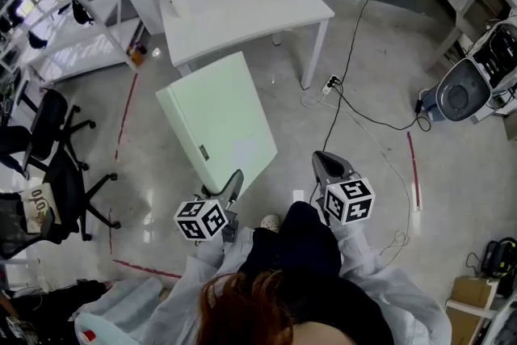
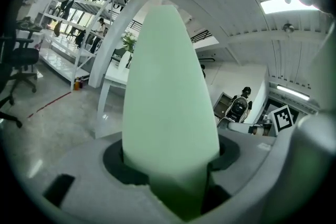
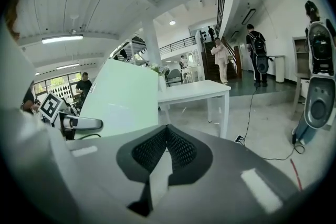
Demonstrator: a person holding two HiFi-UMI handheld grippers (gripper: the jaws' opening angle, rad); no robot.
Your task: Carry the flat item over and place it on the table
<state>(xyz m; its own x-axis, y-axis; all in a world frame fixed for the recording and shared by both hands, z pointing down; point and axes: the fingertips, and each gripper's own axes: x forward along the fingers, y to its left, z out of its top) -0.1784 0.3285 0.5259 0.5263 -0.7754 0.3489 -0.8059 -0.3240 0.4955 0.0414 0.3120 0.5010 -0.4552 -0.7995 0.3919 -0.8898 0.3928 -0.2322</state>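
Left gripper (image 1: 233,183) clamps the board's (image 1: 218,119) near edge, its length pointing at the table (image 1: 242,8) ahead; right gripper (image 1: 327,167) closed, empty.

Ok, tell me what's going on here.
A person holds a tool in each hand. The left tool is clamped on the near end of a pale green board, held tilted above the floor. The right tool is shut and empty beside it. The white table stands ahead with a vase of flowers at one corner; the board is not on it yet.
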